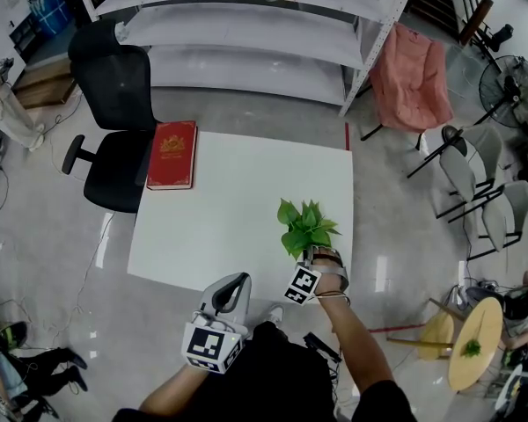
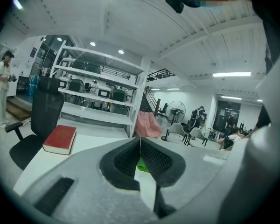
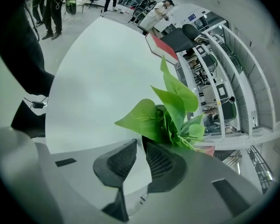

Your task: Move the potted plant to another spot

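The potted plant (image 1: pixel 306 225) with bright green leaves stands near the front right corner of the white table (image 1: pixel 238 200). My right gripper (image 1: pixel 314 251) is right behind it, jaws drawn in to a narrow gap on the dark rim of the pot. In the right gripper view the leaves (image 3: pixel 172 111) fan out just past the right gripper (image 3: pixel 141 143). My left gripper (image 1: pixel 239 279) hangs off the table's front edge, shut and holding nothing. In the left gripper view the left gripper (image 2: pixel 140 139) has its tips touching, and a bit of green shows below them.
A red book (image 1: pixel 173 154) lies at the table's far left corner, next to a black office chair (image 1: pixel 114 121). White shelving (image 1: pixel 246 25) runs along the back. A pink chair (image 1: pixel 411 73), grey chairs (image 1: pixel 475 183) and a round wooden table (image 1: pixel 475 341) stand to the right.
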A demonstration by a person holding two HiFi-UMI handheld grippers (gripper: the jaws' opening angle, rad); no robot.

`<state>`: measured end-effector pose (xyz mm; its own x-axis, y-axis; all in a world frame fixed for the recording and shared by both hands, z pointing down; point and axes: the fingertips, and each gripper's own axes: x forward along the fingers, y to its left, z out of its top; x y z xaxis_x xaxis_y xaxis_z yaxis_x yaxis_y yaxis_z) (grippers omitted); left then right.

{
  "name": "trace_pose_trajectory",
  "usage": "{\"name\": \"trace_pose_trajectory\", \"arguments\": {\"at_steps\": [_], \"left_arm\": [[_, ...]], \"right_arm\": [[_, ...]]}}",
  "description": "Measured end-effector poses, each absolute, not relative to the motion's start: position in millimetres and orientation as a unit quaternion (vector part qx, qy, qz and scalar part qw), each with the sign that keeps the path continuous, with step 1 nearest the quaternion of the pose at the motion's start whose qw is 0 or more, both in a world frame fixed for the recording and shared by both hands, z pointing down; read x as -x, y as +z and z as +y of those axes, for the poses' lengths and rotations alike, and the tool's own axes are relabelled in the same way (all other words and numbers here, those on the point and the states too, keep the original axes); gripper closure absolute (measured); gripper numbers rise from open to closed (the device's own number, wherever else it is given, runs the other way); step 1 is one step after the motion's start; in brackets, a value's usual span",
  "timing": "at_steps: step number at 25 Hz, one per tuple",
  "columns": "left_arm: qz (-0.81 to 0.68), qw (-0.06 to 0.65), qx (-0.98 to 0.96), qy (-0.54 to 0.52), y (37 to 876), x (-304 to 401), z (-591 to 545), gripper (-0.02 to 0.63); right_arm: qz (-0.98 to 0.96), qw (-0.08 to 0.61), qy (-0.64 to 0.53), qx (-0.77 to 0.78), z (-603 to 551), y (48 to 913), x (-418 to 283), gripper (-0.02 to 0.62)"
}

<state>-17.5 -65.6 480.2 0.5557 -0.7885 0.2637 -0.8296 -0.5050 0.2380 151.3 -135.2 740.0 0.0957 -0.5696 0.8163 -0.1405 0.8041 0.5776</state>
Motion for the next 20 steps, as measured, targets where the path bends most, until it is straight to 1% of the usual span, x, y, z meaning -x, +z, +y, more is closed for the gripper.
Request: {"name": "trace_pose_trajectory", "arguments": {"at_steps": [15, 20], "left_arm": [[-0.441, 0.180, -0.878, 0.059, 484.2, 25.2, -66.6, 0.589], [-0.427, 0.183, -0.884, 0.058, 484.0, 20.9, -71.2, 0.588]], "right_arm": [[-0.649, 0.697, -0.143, -0.269, -121.3, 735.5, -145.6, 0.557], [-0.638, 0.706, -0.135, -0.276, -115.9, 735.9, -155.0, 0.560]]}}
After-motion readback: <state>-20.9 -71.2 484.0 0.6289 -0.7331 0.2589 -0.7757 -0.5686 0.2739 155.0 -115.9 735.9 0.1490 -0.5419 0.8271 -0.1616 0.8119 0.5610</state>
